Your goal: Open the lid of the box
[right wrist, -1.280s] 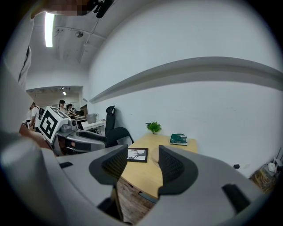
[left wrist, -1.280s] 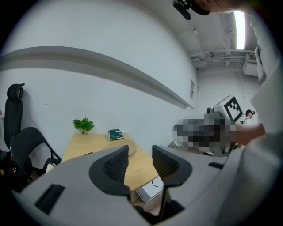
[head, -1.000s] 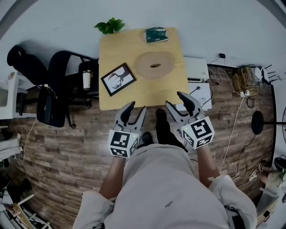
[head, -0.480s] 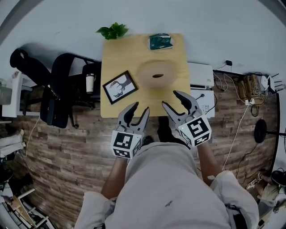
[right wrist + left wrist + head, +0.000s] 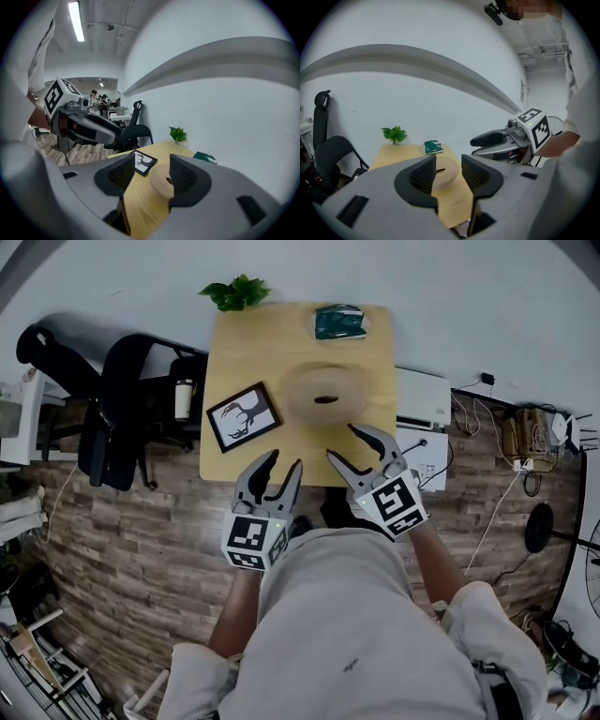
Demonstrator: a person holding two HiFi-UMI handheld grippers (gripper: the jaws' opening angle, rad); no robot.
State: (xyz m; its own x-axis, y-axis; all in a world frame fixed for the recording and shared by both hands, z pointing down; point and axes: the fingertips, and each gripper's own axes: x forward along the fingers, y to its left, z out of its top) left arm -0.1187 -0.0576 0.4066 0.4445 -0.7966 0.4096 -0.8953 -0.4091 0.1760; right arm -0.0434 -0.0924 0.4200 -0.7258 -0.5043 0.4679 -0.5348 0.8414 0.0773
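Observation:
A round, flat wooden box (image 5: 325,395) with a dark slot in its lid lies on the light wooden table (image 5: 234,352), right of centre. Its lid is down. My left gripper (image 5: 284,463) hovers open over the table's near edge, short of the box. My right gripper (image 5: 345,442) is open too, its tips just in front of the box. In the left gripper view the box (image 5: 449,180) shows between the open jaws, with the right gripper (image 5: 480,145) at the right. In the right gripper view the box (image 5: 160,179) lies beyond the gap between the jaws.
A framed deer picture (image 5: 244,412) lies left of the box, a green packet (image 5: 338,322) at the far edge, a small plant (image 5: 234,292) at the far left corner. Black office chairs (image 5: 122,418) stand left of the table, a white appliance (image 5: 417,399) and cables to the right.
Both grippers have moved forward from in front of the table to over its near edge, the right one closer to the box. Both stay open.

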